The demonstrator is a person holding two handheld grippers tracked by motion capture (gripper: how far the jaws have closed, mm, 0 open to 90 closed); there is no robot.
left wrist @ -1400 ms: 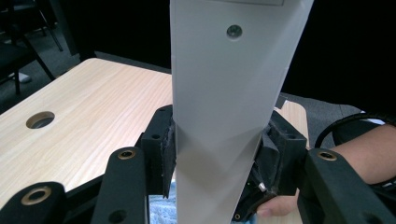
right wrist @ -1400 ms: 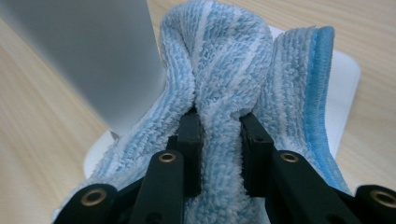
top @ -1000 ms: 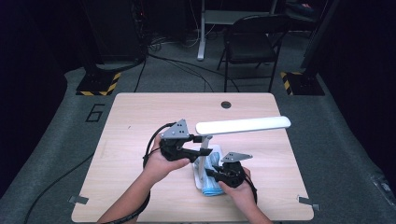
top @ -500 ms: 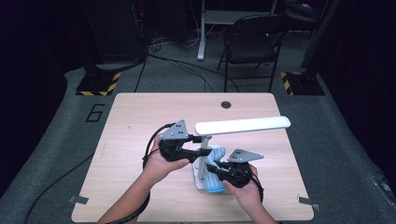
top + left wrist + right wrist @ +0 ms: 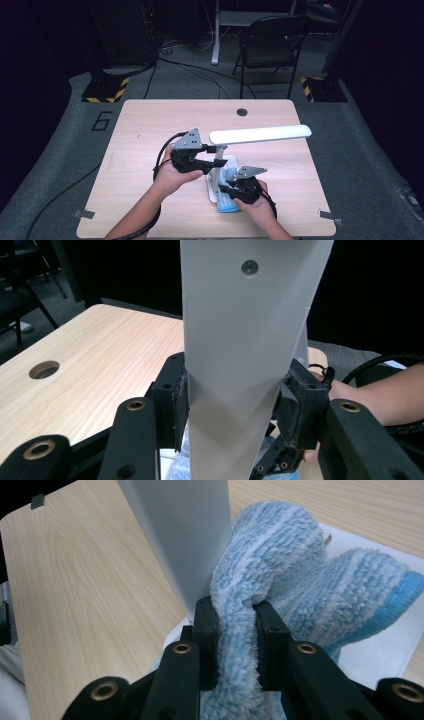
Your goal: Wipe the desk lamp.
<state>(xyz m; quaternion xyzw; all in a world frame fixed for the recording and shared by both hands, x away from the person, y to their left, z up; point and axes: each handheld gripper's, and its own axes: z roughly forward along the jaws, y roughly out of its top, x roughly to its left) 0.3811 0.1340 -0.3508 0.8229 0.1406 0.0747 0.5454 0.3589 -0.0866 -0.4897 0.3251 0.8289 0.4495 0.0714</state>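
Right tool (image 5: 226, 188), cloth (image 5: 280, 580) nearer post (image 5: 240, 350).

Each hand-held gripper (image 5: 216, 164) is black, topped by a grey three-cornered plate. Brass-ringed holes dot its arms. A black cable trails behind.

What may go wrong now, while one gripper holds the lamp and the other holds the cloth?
The left gripper clamps the lamp's smooth stem, and the long lamp head overhangs to one side, so the lamp might twist or tip. The right gripper pinches only a fold of blue cloth, which might slip out.
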